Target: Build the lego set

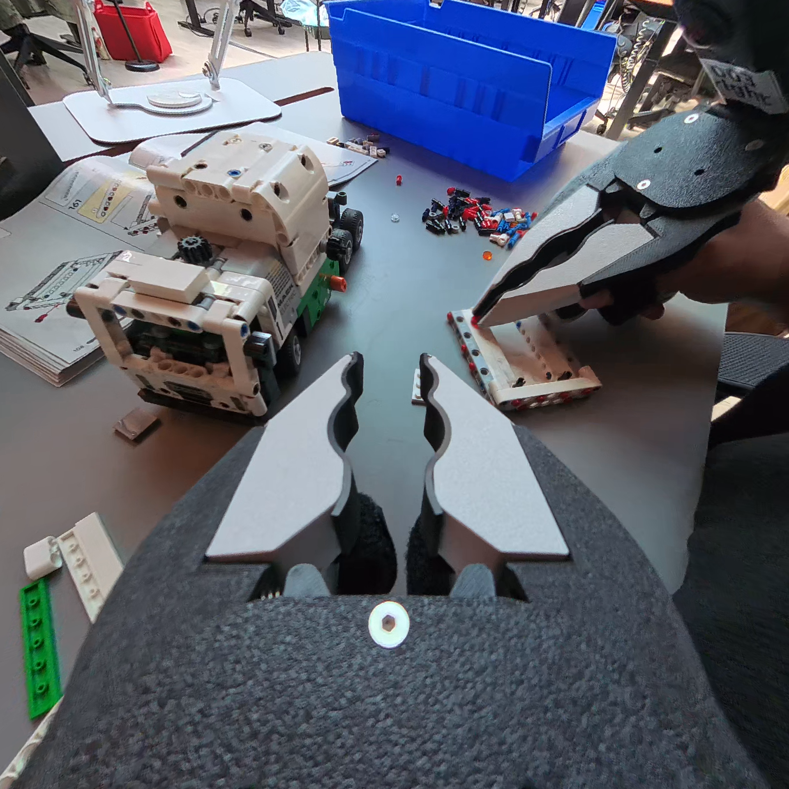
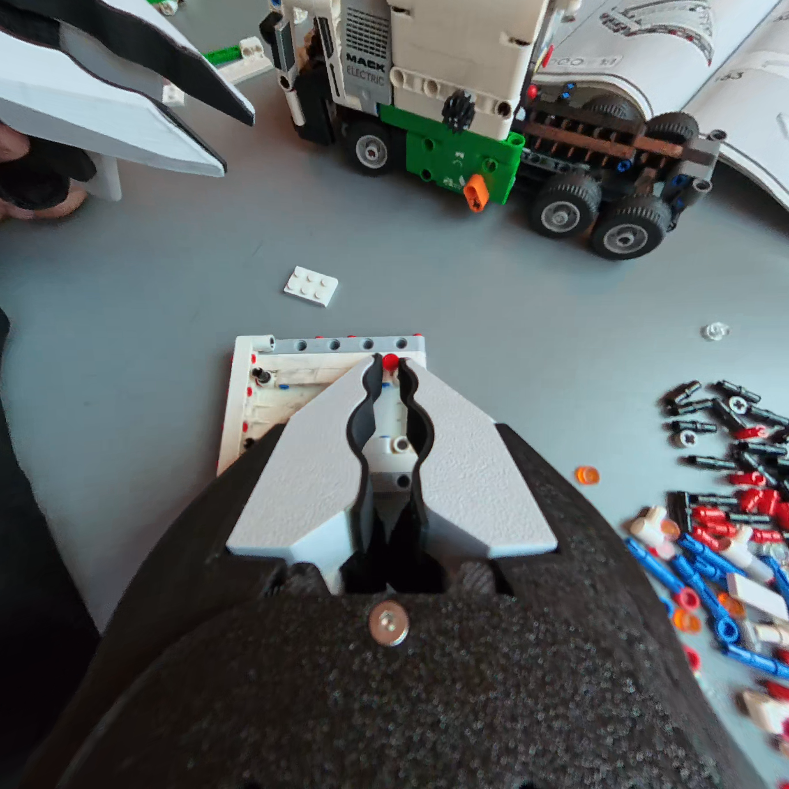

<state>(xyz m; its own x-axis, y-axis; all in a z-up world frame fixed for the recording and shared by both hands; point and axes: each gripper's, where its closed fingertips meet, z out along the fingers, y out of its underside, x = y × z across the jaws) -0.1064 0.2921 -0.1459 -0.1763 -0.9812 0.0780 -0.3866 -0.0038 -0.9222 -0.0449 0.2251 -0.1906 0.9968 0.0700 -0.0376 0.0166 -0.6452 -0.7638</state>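
A white, green and black lego truck (image 1: 222, 273) stands on the grey table; it also shows in the right wrist view (image 2: 461, 111). A white square frame panel (image 1: 525, 363) with red pins lies flat to its right, also seen in the right wrist view (image 2: 273, 384). My right gripper (image 2: 389, 363) is shut on a red pin (image 2: 389, 361) at the panel's grey beam; in the left wrist view its tips (image 1: 476, 318) touch the panel's far left corner. My left gripper (image 1: 390, 363) is open and empty, hovering between truck and panel. A small white plate (image 2: 311, 285) lies near it.
A pile of red, blue and black pins (image 1: 478, 220) lies behind the panel, also at the right of the right wrist view (image 2: 734, 504). A blue bin (image 1: 465, 81) stands at the back. An open instruction booklet (image 1: 55, 264) lies left. Green and white plates (image 1: 38, 644) lie near left.
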